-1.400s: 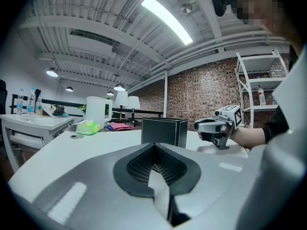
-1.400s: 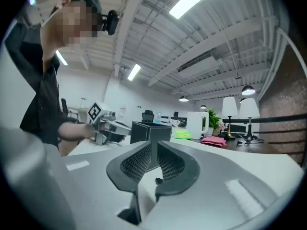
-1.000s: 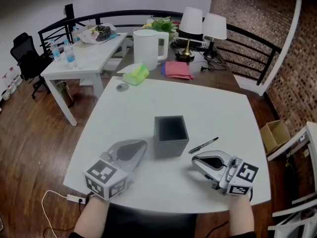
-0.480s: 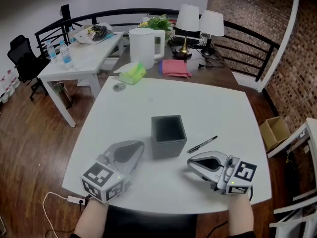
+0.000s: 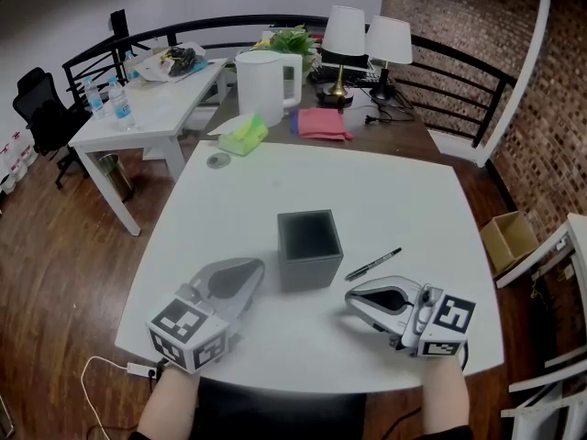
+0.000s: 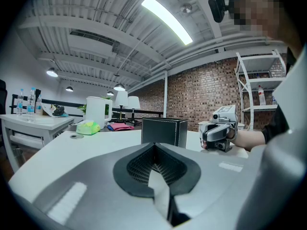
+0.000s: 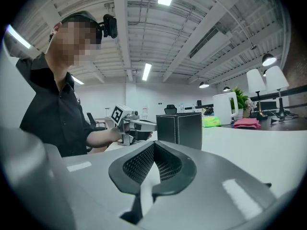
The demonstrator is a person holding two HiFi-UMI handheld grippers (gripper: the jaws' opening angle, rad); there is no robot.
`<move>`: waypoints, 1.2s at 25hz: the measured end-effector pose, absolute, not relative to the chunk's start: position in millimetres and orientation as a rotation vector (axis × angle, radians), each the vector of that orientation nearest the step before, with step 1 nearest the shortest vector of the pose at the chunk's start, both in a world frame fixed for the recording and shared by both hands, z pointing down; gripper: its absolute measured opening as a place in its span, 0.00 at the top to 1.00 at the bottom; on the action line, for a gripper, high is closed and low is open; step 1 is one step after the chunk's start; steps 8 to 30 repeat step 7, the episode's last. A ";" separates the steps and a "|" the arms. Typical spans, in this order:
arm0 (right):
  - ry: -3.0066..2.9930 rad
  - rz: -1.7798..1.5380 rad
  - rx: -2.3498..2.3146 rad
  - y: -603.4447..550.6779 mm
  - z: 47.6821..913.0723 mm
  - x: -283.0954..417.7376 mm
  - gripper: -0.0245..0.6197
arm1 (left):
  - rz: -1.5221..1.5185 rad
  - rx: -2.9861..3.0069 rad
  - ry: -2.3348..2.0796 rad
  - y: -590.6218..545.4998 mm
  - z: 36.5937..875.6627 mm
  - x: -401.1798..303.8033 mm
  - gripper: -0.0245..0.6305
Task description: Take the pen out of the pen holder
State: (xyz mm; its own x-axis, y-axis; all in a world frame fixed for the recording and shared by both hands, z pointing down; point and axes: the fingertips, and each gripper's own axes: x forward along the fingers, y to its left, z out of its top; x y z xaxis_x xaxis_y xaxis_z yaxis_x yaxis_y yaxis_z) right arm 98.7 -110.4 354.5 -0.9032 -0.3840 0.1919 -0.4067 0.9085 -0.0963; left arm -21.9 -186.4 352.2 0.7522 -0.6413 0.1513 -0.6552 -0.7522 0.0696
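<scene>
White smooth table (image 5: 413, 195) with rounded corners. Two grippers sit at its near edge: left gripper (image 5: 246, 271) and right gripper (image 5: 354, 298), each with jaws together and nothing between them. One square black pen holder (image 5: 310, 253) with stitched walls stands beyond them. One slim black pen (image 5: 373, 264) lies flat on the table just right of the holder, outside it. Farther back are two white-shaded lamps (image 5: 346, 33).

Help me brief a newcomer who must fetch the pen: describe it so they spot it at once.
Find the big white table and the black square pen holder near its middle. Just right of it in the head view, flat on the tabletop, lies the pen: a thin dark stick, the only slender thing there, outside the holder.
</scene>
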 end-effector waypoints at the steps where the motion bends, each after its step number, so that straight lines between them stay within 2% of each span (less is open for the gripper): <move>1: -2.903 0.200 0.606 -110.1 354.1 98.7 0.94 | 0.178 2.828 -1.051 -186.0 351.8 -21.9 0.96; 30: -2.916 0.201 0.616 -110.9 352.2 97.9 0.94 | 0.177 2.830 -1.048 -186.5 352.0 -21.8 0.96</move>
